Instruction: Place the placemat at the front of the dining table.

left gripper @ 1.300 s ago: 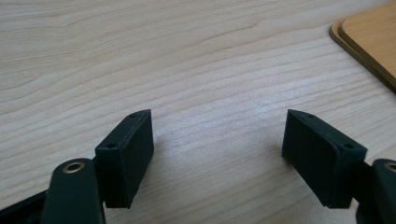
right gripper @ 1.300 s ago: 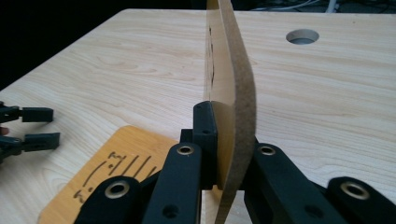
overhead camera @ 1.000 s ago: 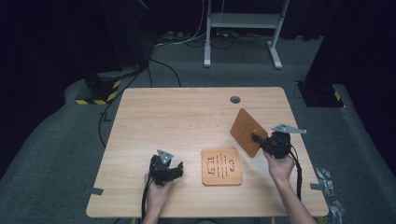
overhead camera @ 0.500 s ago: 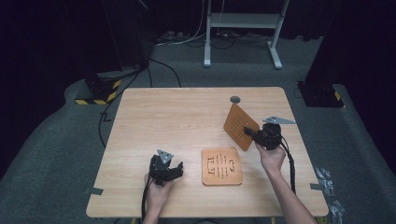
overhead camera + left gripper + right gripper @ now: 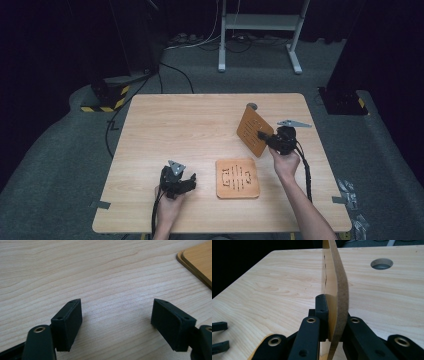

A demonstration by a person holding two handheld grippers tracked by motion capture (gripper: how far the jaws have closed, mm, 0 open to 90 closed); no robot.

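Your left gripper (image 5: 181, 181) sits low on the desk (image 5: 165, 130) at the near left, fingers (image 5: 67, 323) released and wide apart with bare wood between them, holding nothing; it looks parked there to stay out of the way. Just right of it the flat orange board (image 5: 238, 178) lies face up on the desk near the front edge, dark cut-out marks showing, probably left flat as the base or reference piece. Farther back on the right, your right gripper (image 5: 267, 138) has its fingers (image 5: 322, 315) clenched on the lower edge of the second orange board (image 5: 251, 129), which is lifted and stood up on edge, tilted, above the desk; pinching at the edge likely keeps the face free for turning or placing. Beyond it is the round desk hole (image 5: 251, 106), then the white stand (image 5: 260, 30) on the floor.
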